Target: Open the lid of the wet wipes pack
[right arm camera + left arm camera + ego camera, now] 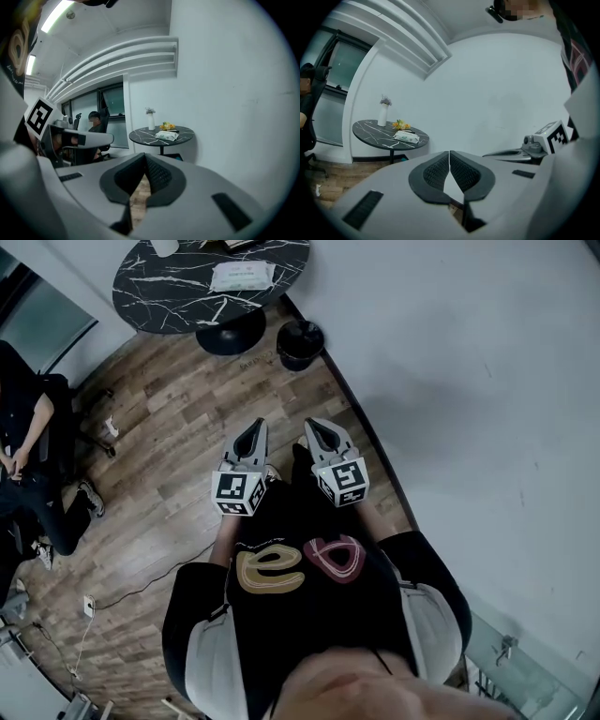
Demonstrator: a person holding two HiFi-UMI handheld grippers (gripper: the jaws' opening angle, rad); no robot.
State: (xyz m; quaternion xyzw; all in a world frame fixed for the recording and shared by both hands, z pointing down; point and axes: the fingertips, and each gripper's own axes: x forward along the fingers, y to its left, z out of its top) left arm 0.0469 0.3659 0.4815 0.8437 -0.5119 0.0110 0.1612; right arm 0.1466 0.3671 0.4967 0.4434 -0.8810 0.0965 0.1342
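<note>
A soft white wet wipes pack (pixel 242 277) lies flat on the round black marble-patterned tabletop (pixel 150 298), toward its wall-side edge (its lid is too small to make out). Well apart from it, the grey left gripper (pixel 253 430) and the grey right gripper (pixel 316 427) are side by side, jaws together and empty.

The floor (pixel 178 418) is brown wood. A big white wall (pixel 469 362) runs along one side. A round black table (pixel 159 287) with white lines stands by the wall, with a small black bin (pixel 300 341) just beside its foot. Dark windows (pixel 112 101) sit far back. A long light (pixel 54 16) glows on the ceiling.
</note>
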